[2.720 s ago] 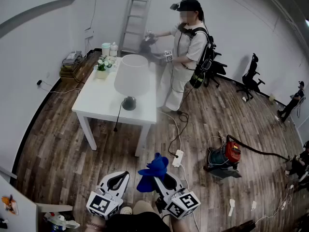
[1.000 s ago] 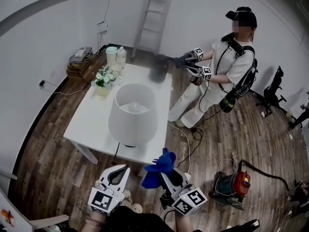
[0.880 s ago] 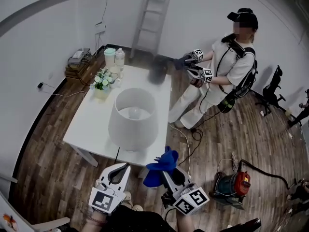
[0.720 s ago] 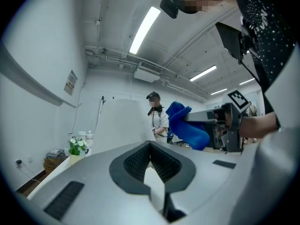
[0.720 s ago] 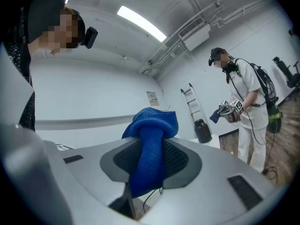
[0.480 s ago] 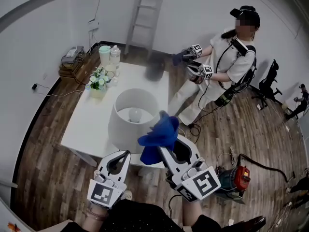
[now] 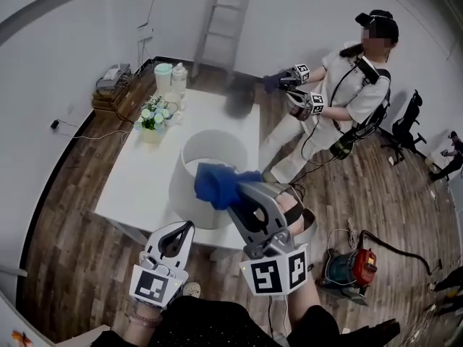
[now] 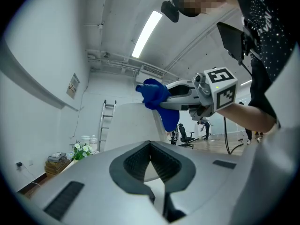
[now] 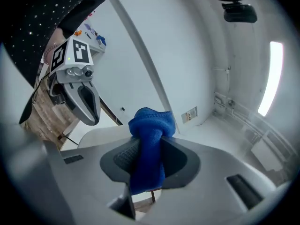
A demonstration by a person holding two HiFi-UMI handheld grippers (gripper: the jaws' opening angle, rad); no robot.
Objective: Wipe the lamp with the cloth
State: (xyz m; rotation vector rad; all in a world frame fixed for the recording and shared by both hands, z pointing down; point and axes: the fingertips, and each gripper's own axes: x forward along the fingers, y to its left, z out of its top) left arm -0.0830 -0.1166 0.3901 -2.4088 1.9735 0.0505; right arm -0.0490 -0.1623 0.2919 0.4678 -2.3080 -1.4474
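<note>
A lamp with a wide white shade (image 7: 211,157) stands on the white table (image 7: 134,183); I look down into its open top. My right gripper (image 7: 233,189) is shut on a bunched blue cloth (image 7: 215,183), which rests at the shade's near rim. In the right gripper view the cloth (image 9: 149,139) fills the gap between the jaws. My left gripper (image 7: 187,228) hangs lower left of the shade, shut with nothing in it. In the left gripper view the shade (image 8: 129,125) rises ahead, with the cloth (image 8: 154,95) at its top edge.
Flowers (image 7: 153,114) and two containers (image 7: 170,74) stand at the table's far left corner, and a dark blurred object (image 7: 239,103) at its far edge. Another person (image 7: 347,92) with two grippers stands beyond the table. A ladder (image 7: 217,20) leans on the wall. A red vacuum (image 7: 354,266) sits on the floor at right.
My right gripper has lifted the blue cloth up and forward to the shade's near rim. I have come closer to the table. The left gripper stayed low and shut.
</note>
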